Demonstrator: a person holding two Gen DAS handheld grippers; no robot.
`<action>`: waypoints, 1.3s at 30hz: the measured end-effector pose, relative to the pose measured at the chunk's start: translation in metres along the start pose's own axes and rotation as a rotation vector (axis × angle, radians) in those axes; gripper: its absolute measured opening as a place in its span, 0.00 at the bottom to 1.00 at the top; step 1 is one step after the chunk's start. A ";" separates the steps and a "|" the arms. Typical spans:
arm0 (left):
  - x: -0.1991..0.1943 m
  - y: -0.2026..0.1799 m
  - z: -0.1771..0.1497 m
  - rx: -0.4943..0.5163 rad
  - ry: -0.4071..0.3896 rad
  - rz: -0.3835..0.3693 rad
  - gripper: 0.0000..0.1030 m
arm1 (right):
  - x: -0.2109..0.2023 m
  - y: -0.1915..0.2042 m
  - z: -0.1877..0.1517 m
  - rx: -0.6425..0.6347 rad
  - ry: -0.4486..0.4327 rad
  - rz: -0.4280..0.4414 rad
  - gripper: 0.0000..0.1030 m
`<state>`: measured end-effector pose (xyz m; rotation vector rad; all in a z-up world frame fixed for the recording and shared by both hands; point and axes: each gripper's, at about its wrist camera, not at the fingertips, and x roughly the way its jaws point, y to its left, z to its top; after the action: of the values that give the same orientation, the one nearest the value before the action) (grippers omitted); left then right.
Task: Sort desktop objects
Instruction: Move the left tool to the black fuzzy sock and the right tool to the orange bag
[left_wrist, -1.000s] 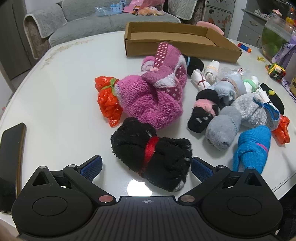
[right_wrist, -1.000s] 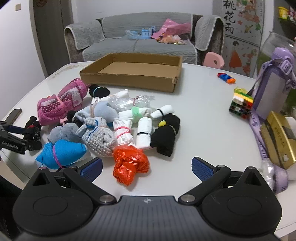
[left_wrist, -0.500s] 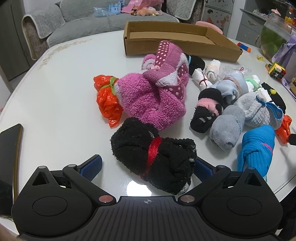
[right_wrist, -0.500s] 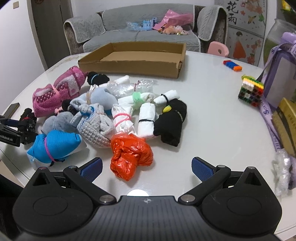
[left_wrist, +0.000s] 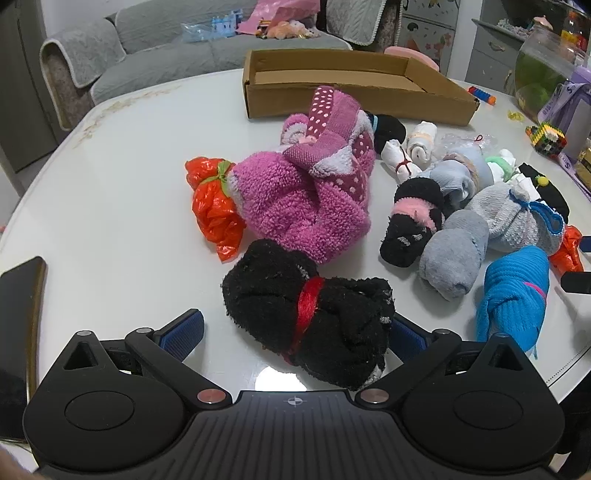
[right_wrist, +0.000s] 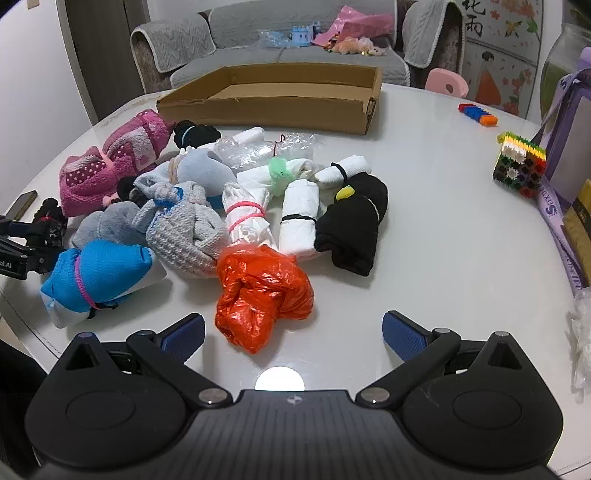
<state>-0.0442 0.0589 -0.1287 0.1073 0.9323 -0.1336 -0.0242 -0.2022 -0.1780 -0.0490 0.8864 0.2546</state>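
A black fluffy sock bundle (left_wrist: 306, 314) tied with a red band lies on the white table between the fingers of my left gripper (left_wrist: 295, 334), which is open; the bundle hides part of the right pad. In the right wrist view an orange plastic bag bundle (right_wrist: 258, 295) lies just ahead of my right gripper (right_wrist: 293, 334), also open, with its near end reaching in between the fingertips. Several more rolled socks and bags lie in a pile, among them a pink fluffy bundle (left_wrist: 303, 199) and a blue sock (right_wrist: 96, 273). An empty cardboard box (right_wrist: 266, 110) stands behind the pile.
A dark phone (left_wrist: 18, 314) lies at the table's left edge. At the right stand a colourful block cube (right_wrist: 521, 170) and a purple case (right_wrist: 569, 140). A second orange bag (left_wrist: 212, 206) lies beside the pink bundle. The table's front edge is close to both grippers.
My left gripper has moved forward, so the black bundle sits deeper between its fingers. My right gripper has closed in on the orange bag. Both stay open.
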 end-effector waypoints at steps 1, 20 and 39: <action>0.000 0.000 0.000 0.006 -0.002 0.003 1.00 | 0.000 0.000 0.000 0.000 -0.002 0.003 0.99; 0.004 0.009 0.000 -0.002 -0.022 -0.021 1.00 | 0.003 0.008 0.002 -0.051 -0.046 0.036 0.97; 0.003 0.015 -0.002 -0.017 -0.048 -0.006 1.00 | 0.009 0.016 0.003 -0.101 -0.084 0.015 0.93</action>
<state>-0.0422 0.0736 -0.1319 0.0850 0.8858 -0.1333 -0.0199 -0.1842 -0.1818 -0.1241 0.7903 0.3132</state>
